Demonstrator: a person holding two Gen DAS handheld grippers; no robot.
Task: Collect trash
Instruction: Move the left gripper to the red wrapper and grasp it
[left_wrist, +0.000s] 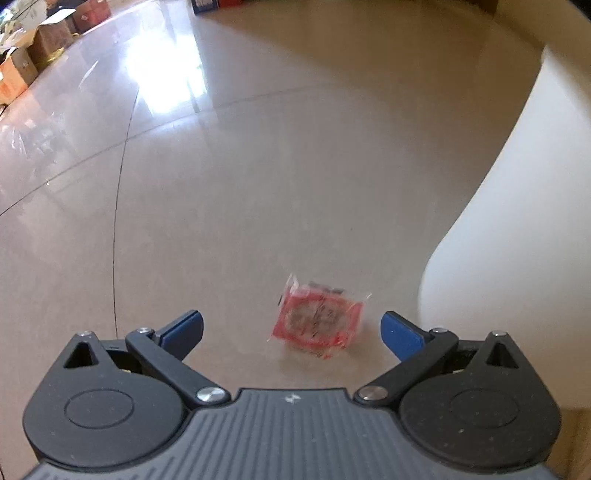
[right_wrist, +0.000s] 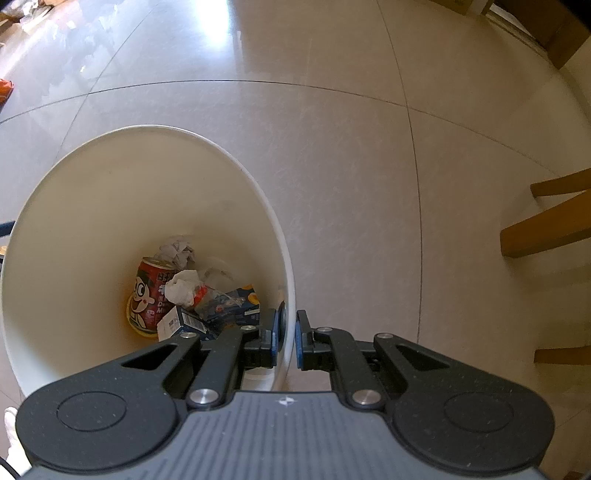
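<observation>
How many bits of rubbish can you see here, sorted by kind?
Red can: 1
Crumpled paper or tissue: 2
Blue cartons: 2
Red wrapper on floor: 1
Total: 6, five of them inside the white bin.

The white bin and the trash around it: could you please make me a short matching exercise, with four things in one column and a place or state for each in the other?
Things:
1. red wrapper
2. red can
3. left tongs
4. right tongs

Places or states:
A. closed on the rim of the white bin
B. lying on the tiled floor, outside the bin
C. open wide, holding nothing
D. at the bottom of the bin, among crumpled paper

Pairs: 1-B, 2-D, 3-C, 4-A
</observation>
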